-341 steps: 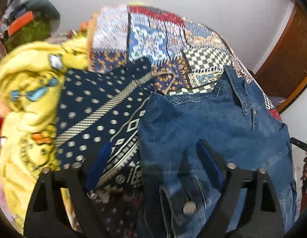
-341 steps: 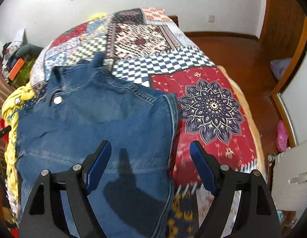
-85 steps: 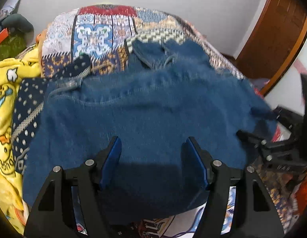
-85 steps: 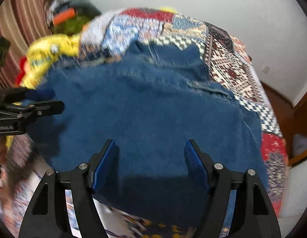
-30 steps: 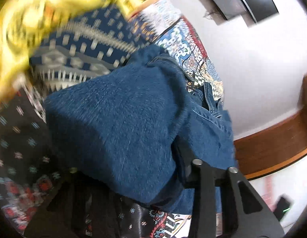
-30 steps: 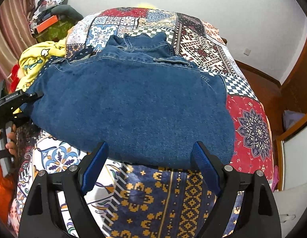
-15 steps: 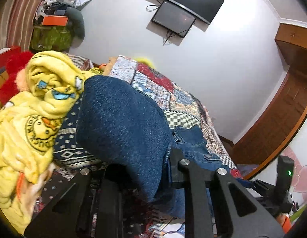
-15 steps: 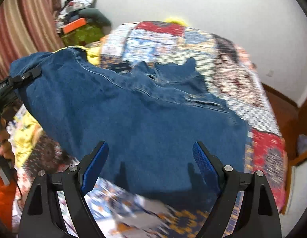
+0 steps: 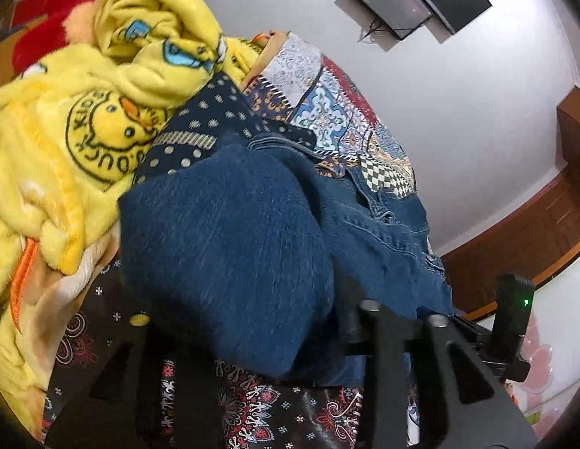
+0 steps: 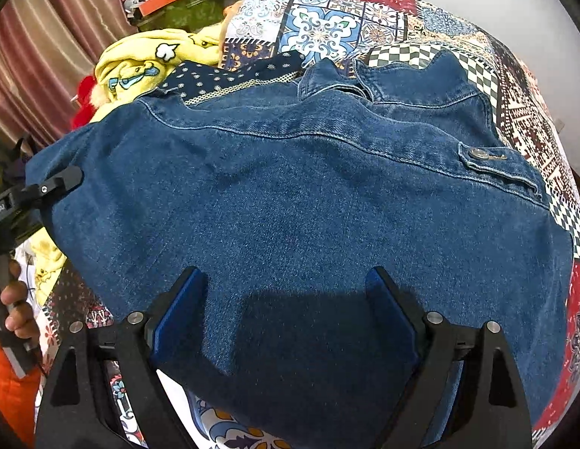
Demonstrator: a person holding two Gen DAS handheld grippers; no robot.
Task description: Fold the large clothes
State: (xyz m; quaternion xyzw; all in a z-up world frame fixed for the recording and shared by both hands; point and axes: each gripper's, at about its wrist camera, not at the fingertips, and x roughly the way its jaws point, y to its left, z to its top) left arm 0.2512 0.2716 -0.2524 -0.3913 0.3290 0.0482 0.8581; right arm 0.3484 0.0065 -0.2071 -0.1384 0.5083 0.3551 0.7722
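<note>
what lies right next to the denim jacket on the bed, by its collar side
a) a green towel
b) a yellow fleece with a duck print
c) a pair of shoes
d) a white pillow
b: a yellow fleece with a duck print is bunched beside the denim jacket on the patchwork bedspread, with a dark dotted cloth between them.

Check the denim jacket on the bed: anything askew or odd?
Yes. The denim jacket lies skewed, its left edge bunched between the left tongs, whose jaws are opening, and partly overlapping the navy patterned cloth. The right tongs hover open above it. No damage visible.
</note>
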